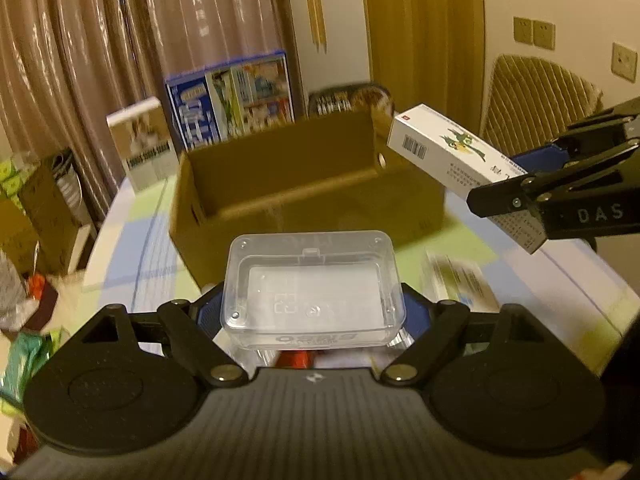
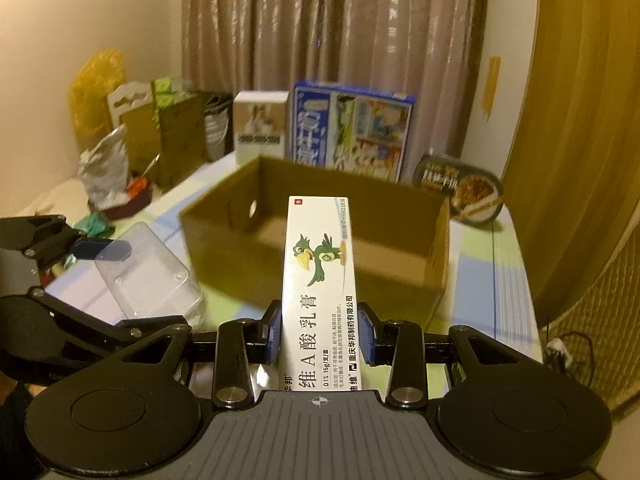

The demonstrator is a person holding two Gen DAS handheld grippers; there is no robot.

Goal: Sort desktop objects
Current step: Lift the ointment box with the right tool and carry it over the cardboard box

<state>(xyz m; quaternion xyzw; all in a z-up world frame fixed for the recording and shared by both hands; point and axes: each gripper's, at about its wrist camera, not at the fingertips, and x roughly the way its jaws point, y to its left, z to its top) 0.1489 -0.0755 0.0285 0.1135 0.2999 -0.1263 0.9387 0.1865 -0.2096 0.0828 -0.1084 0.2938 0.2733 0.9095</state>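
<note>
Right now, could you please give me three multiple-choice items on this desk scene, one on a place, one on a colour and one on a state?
1. Where is the open cardboard box?
A. On the table, ahead of both grippers
B. On the floor
C. On a chair

2. What colour is the bird on the ointment box?
A. Red
B. Green
C. Blue

3. What is the left gripper doing?
A. Hanging open with nothing in it
B. Holding the clear plastic case
C. Holding a pen

Answers: 1 A, both wrist views look onto the box on the table. 2 B, the printed cartoon bird is green. 3 B, the case sits between the left gripper's blue pads, raised off the table.
</note>
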